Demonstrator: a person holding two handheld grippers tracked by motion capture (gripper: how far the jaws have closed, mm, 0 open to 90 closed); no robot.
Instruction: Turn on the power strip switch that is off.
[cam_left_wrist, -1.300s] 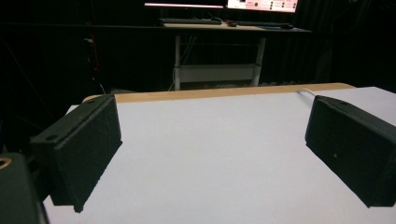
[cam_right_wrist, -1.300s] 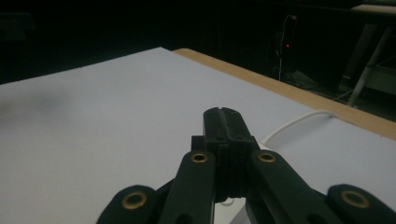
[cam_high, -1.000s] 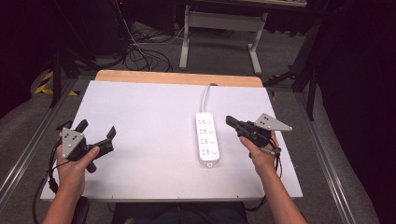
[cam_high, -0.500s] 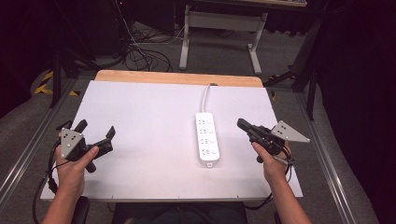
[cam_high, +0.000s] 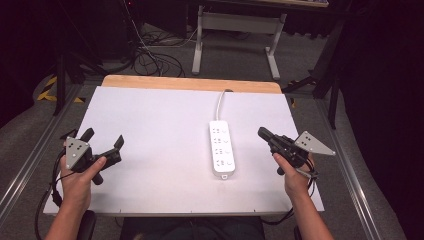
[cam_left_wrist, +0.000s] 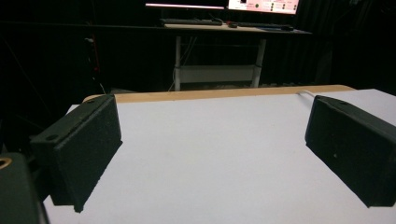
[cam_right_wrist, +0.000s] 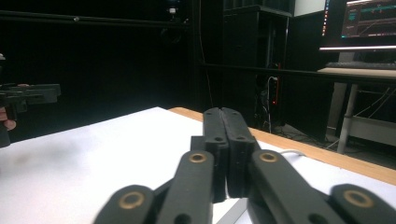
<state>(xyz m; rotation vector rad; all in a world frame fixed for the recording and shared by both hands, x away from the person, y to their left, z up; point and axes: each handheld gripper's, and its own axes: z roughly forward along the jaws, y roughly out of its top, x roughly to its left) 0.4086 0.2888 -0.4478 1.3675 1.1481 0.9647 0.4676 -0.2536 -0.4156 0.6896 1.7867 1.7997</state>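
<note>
White rectangular plastic power strip (cam_high: 222, 148) lies lengthwise front-to-back on bench (cam_high: 150, 125), cord end far; right gripper (cam_high: 263, 134) closed empty beside it, left gripper (cam_high: 104, 142) wide.

We count one white power strip (cam_high: 222, 148) with one cord (cam_high: 220, 100) on one table (cam_high: 150, 125), two handheld grippers, left (cam_high: 104, 142) and right (cam_high: 262, 133), and two hands holding them.

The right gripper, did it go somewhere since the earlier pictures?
Yes. The right gripper slid away from the white power strip toward the table's right edge, jaws together and holding nothing. The left gripper kept its place with jaws wide apart, and the power strip did not move.
</note>
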